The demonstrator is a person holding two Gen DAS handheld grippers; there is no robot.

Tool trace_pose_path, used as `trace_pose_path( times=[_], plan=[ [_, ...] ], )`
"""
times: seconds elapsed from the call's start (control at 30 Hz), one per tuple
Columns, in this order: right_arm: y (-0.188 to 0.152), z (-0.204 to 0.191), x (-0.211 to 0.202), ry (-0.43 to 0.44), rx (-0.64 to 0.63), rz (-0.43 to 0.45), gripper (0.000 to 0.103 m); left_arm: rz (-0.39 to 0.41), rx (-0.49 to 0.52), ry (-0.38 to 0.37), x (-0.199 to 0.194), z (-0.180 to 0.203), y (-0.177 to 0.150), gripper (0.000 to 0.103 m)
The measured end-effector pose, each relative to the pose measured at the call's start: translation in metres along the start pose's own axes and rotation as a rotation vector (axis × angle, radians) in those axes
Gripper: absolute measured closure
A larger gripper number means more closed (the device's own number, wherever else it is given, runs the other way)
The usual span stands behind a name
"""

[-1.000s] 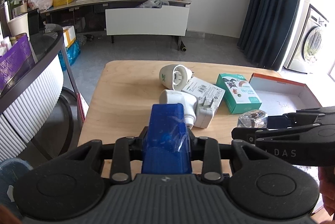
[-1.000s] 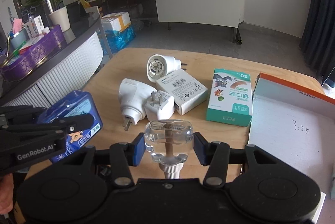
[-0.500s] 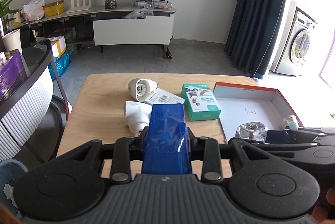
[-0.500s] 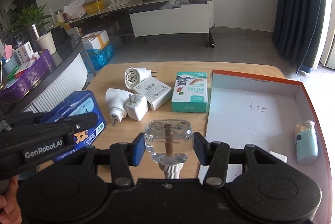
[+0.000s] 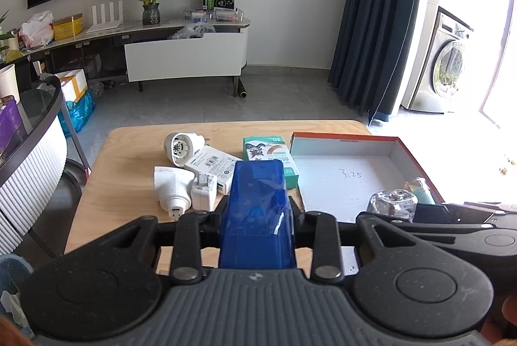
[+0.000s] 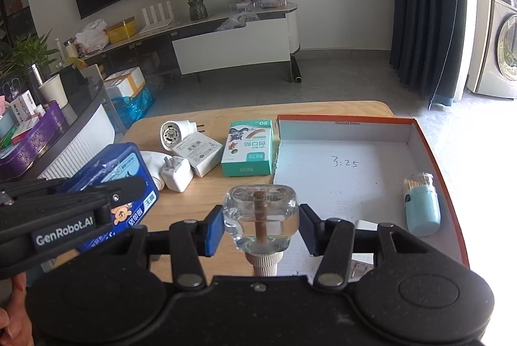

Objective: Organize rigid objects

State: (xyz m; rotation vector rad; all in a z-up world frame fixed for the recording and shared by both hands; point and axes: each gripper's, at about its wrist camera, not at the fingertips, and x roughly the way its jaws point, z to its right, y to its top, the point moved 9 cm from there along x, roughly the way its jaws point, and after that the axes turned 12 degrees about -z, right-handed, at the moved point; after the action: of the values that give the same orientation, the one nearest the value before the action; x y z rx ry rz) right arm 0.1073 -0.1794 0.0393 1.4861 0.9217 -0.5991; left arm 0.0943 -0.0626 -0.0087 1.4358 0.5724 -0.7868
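Note:
My left gripper (image 5: 257,218) is shut on a blue box (image 5: 257,210) and holds it above the table's near edge; the box also shows in the right wrist view (image 6: 113,184). My right gripper (image 6: 261,224) is shut on a clear glass bottle (image 6: 261,213) with a white neck, held over the near-left corner of the orange-rimmed white tray (image 6: 342,119). The bottle also shows in the left wrist view (image 5: 392,203). A pale blue toothpick jar (image 6: 421,203) lies in the tray at the right.
On the wooden table (image 6: 323,106) left of the tray lie a green box (image 6: 248,152), a white flat box (image 6: 198,152), a round white plug (image 6: 171,134), a small white charger (image 6: 177,174) and another white plug (image 5: 171,187). A curved counter (image 6: 80,126) stands left.
Both grippers have pulled back and up from the table with their objects. The tray and the toothpick jar have come into full view on the right.

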Motion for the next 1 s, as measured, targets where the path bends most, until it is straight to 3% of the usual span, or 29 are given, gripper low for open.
trace_pose_path(
  times=[1.0],
  plan=[
    [0.003, 0.055, -0.021, -0.049, 0.085, 0.046, 0.043, 0.005, 0.104, -0.049, 0.007, 0.054, 0.005, 0.069]
  ],
)
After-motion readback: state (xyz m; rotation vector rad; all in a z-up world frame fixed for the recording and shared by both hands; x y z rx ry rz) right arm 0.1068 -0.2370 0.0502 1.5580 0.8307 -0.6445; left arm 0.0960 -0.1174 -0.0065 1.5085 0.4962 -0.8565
